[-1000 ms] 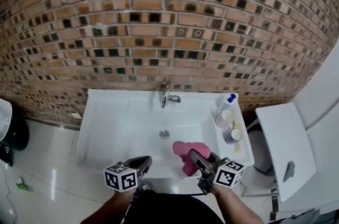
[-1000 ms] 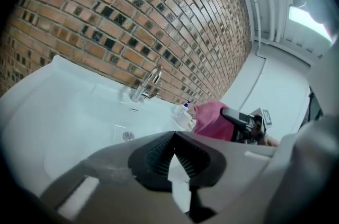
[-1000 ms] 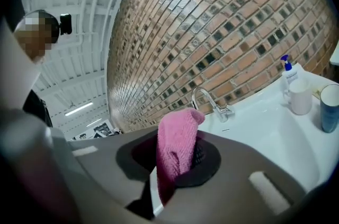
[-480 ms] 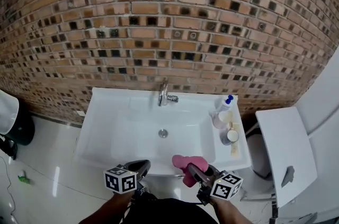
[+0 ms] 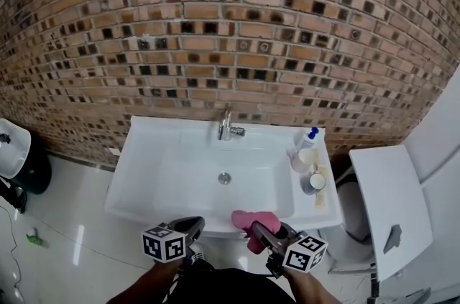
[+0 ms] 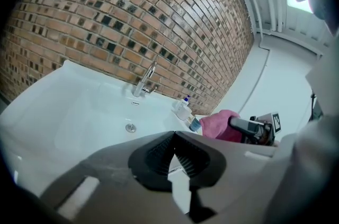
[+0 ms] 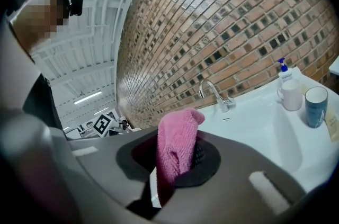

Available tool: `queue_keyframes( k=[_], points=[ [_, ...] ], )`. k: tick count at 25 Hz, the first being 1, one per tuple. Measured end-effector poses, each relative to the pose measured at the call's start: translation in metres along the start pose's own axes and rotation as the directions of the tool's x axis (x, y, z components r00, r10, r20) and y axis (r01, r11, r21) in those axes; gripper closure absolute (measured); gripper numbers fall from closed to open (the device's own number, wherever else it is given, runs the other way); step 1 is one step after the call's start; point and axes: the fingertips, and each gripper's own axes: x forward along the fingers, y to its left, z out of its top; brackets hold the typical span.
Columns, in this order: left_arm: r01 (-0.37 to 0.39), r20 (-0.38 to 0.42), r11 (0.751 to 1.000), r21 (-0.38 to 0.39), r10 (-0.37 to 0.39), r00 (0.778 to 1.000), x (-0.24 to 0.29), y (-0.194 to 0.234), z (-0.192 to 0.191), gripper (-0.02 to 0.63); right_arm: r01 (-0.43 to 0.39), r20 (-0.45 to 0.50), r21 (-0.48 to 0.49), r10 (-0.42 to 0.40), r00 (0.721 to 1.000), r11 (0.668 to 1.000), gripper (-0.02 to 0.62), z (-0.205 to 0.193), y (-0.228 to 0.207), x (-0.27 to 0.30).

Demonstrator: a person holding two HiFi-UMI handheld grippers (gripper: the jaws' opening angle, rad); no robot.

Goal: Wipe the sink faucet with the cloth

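A chrome faucet (image 5: 226,126) stands at the back rim of the white sink (image 5: 151,184), against the brick wall. My right gripper (image 5: 260,230) is shut on a pink cloth (image 5: 253,223), held above the sink's front edge and well short of the faucet (image 7: 214,93). The cloth (image 7: 175,146) hangs folded between its jaws. My left gripper (image 5: 188,225) is at the front edge too, left of the cloth, shut with nothing in it. In the left gripper view the faucet (image 6: 144,80) is far ahead and the cloth (image 6: 220,124) shows at the right.
On the sink's right ledge stand a soap pump bottle (image 5: 305,147) and a blue cup (image 5: 314,184). A drain (image 5: 225,178) sits mid-basin. A white toilet lid (image 5: 388,198) is at the right, a dark bin (image 5: 29,173) at the left on the glossy floor.
The cloth and both grippers have drawn back slightly toward the sink's front edge; the head view has shifted a little. Both grips are unchanged.
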Motion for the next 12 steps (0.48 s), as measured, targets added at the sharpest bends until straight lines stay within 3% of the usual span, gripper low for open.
queue_keyframes(
  k=[12],
  points=[
    [0.015,-0.005,1.0,0.011,-0.014,1.0,-0.0049,-0.0024,-0.0054,0.603,0.004,0.012,-0.015,-0.004,1.0,1.0,0.543,-0.0009,0.0084,-0.0014]
  ],
)
